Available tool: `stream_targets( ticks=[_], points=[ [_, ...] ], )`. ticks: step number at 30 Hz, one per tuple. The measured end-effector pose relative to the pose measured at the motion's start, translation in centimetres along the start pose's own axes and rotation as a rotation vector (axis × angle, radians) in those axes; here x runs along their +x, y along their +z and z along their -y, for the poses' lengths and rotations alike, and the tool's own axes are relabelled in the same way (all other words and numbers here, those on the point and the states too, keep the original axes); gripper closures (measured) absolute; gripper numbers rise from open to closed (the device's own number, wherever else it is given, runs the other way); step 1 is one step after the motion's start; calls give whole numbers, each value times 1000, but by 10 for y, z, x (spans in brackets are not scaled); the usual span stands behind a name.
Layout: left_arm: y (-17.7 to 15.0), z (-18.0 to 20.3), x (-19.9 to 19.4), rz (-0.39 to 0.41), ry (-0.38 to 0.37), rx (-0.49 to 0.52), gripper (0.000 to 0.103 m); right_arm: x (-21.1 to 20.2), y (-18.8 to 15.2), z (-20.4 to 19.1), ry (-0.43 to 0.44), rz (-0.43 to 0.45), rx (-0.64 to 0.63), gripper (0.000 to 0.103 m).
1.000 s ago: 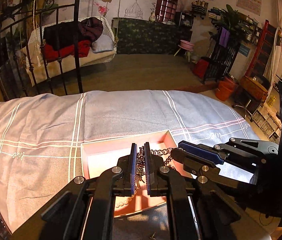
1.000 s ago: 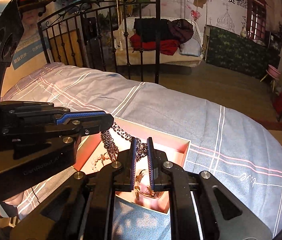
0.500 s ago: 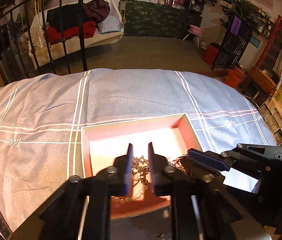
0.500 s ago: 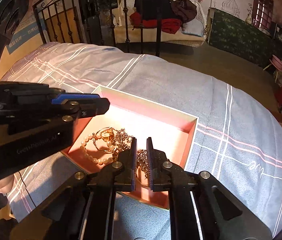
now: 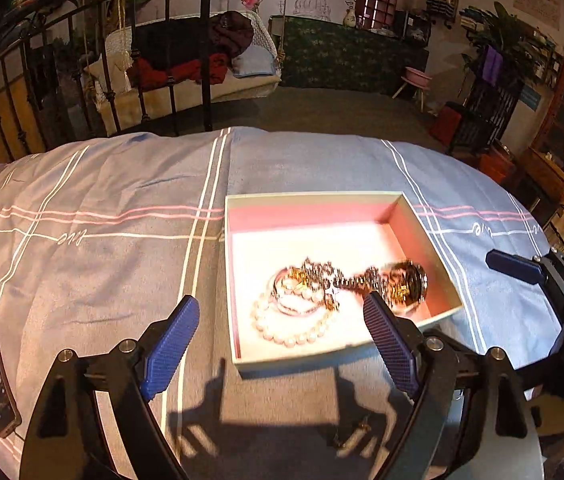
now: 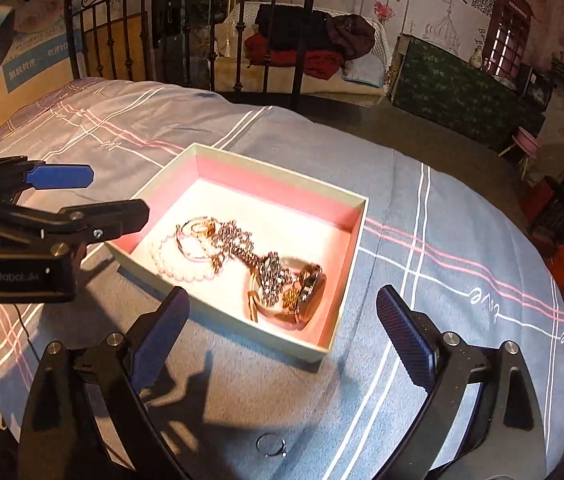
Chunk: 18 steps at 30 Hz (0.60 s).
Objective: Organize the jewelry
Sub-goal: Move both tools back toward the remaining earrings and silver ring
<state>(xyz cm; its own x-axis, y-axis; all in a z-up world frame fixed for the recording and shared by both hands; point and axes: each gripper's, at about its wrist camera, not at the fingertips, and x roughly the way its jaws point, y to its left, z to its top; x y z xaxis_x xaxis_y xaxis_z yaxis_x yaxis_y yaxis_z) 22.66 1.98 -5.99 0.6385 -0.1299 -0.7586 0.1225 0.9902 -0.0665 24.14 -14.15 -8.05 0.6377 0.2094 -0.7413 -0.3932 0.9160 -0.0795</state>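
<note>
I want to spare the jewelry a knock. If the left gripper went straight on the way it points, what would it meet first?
Probably the near wall of the open box, then the pearl bracelet just behind it. The left gripper has opening jaws with nothing between them. Depth is hard to judge.
</note>
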Motion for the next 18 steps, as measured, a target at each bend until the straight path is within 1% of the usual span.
stream_targets(
  ticks=[4, 8, 11, 13, 15, 17, 18],
  points=[
    [-38, 5, -3, -36, -19, 33, 21, -4, -24, 1, 12, -31, 37, 10],
    [-72, 15, 1, -99, -70, 87, 21, -15, -58, 10, 42, -36, 139, 10],
    [-93, 21, 4, -139, -72, 108, 21, -20, -83, 16, 56, -57, 201, 10],
    [-99, 20, 9, -162, -63, 109, 21, -24, -94, 19, 66, -68, 217, 11],
    [-103, 20, 11, -159, -54, 95, 24, -27, -100, 19, 57, -68, 217, 12],
    [-100, 22, 11, -150, -51, 113, 29, -29, -102, 20, 53, -60, 219, 12],
    [-99, 24, 11, -142, -46, 129, 33, -30, -101, 20, 53, -59, 218, 12]
  ],
)
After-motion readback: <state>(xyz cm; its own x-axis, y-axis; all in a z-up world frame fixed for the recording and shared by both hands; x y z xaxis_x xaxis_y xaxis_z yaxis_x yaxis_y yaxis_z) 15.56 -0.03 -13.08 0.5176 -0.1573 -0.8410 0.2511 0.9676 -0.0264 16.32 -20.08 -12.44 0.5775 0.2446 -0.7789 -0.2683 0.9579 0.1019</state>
